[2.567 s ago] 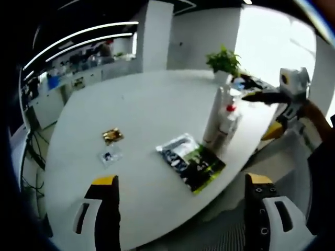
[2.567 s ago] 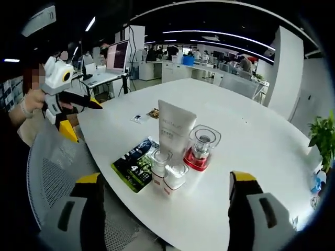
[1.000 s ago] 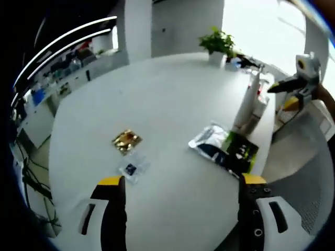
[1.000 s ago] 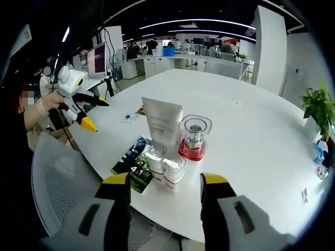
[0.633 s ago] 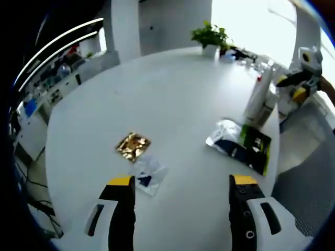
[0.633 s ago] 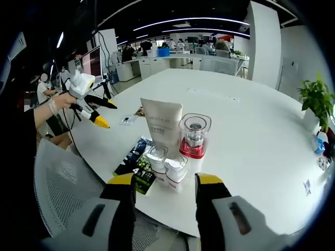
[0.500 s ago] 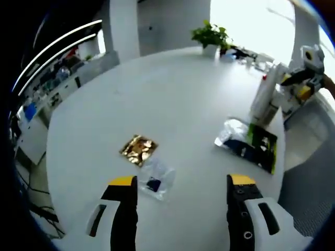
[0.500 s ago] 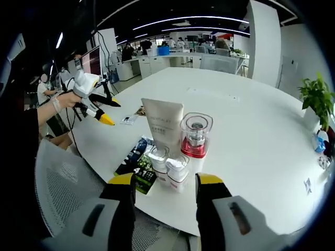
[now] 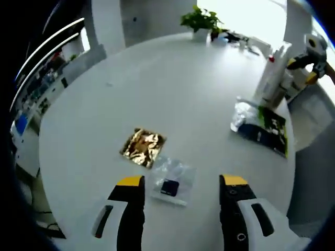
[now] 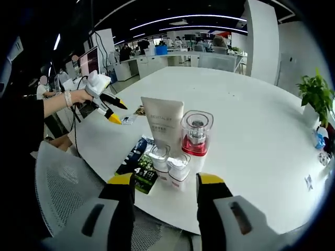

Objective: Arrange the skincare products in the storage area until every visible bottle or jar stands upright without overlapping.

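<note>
Left gripper (image 9: pixel 178 183): jaws apart, empty, hovering over the white round table (image 9: pixel 157 78).
Nearest item: a clear sachet (image 9: pixel 171 184) lies flat right between those jaw tips; a gold foil sachet (image 9: pixel 143 147) lies just beyond, to their left.
Right gripper (image 10: pixel 163 183): jaws apart, empty.
Skincare cluster: white tube (image 10: pixel 163 124), red-based jar (image 10: pixel 196 134) and two small white jars (image 10: pixel 170 162) stand upright just ahead of the right jaws.
Nearer hand: left for the sachets, right for the cluster.
</note>
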